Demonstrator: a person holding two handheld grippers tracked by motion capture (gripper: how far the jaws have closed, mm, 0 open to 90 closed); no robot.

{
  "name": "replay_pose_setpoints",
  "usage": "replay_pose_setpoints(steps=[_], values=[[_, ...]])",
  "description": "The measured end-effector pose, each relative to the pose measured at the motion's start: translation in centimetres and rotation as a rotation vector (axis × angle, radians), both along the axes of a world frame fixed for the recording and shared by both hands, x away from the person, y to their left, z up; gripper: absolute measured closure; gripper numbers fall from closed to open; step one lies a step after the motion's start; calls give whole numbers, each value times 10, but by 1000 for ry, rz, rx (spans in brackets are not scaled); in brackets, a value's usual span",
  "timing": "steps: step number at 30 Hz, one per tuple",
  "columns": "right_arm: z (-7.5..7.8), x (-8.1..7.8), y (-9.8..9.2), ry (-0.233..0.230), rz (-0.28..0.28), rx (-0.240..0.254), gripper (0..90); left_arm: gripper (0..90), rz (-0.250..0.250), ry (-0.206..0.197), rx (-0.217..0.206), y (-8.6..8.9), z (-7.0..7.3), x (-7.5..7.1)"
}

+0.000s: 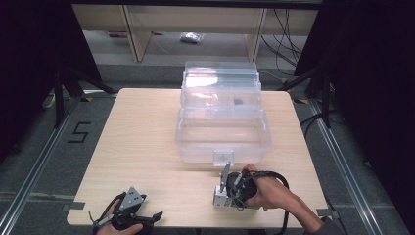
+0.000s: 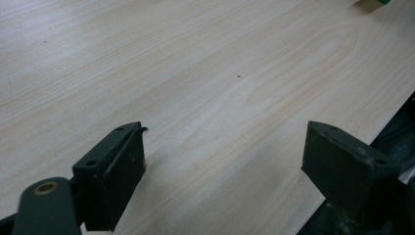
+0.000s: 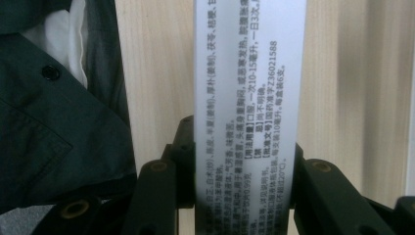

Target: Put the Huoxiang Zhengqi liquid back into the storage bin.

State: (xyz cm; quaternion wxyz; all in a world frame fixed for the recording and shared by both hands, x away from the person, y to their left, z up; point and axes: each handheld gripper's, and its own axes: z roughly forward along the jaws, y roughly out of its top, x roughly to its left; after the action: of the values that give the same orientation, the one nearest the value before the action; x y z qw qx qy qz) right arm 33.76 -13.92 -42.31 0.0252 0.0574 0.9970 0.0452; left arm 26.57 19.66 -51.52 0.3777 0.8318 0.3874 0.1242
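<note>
A white carton (image 3: 249, 98) printed with small black text stands upright between the jaws of my right gripper (image 3: 244, 183), and the pads press on both of its sides. In the high view the same carton (image 1: 221, 199) rests on the table near the front edge, with my right gripper (image 1: 226, 193) shut on it and a hand wrapped round the gripper body. My left gripper (image 2: 225, 161) hovers low over bare wood, its jaws wide apart with nothing between them. In the high view, my left gripper (image 1: 147, 219) lies at the table's front left.
A clear plastic tiered case (image 1: 222, 122) stands open at the middle back of the wooden table (image 1: 147, 142), its latch (image 1: 223, 156) facing me. A dark garment (image 3: 49, 122) hangs at the left of the right gripper view. A small green object (image 2: 374, 2) peeks in far off.
</note>
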Motion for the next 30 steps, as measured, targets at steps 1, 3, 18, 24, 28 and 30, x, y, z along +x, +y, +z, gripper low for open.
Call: replay_pose_setpoints(steps=[1, 3, 18, 24, 28, 30], values=[[4, -1, -2, 10, -41, 6, 646, 155, 1, 0, 0, 0, 0, 0], [7, 3, -4, 2, -7, 17, 646, 155, 2, -3, -1, 0, 0, 0], [25, 14, -15, -11, -13, 47, 646, 155, 3, -1, 4, 0, 0, 0], [34, 16, -20, -4, -36, 73, 646, 155, 9, -3, 5, 0, 0, 1], [42, 19, -24, -14, -61, 91, 646, 155, 1, -2, 2, 0, -1, 1], [47, 19, -25, -10, -77, 89, 646, 155, 4, -3, 2, 0, -1, 1]])
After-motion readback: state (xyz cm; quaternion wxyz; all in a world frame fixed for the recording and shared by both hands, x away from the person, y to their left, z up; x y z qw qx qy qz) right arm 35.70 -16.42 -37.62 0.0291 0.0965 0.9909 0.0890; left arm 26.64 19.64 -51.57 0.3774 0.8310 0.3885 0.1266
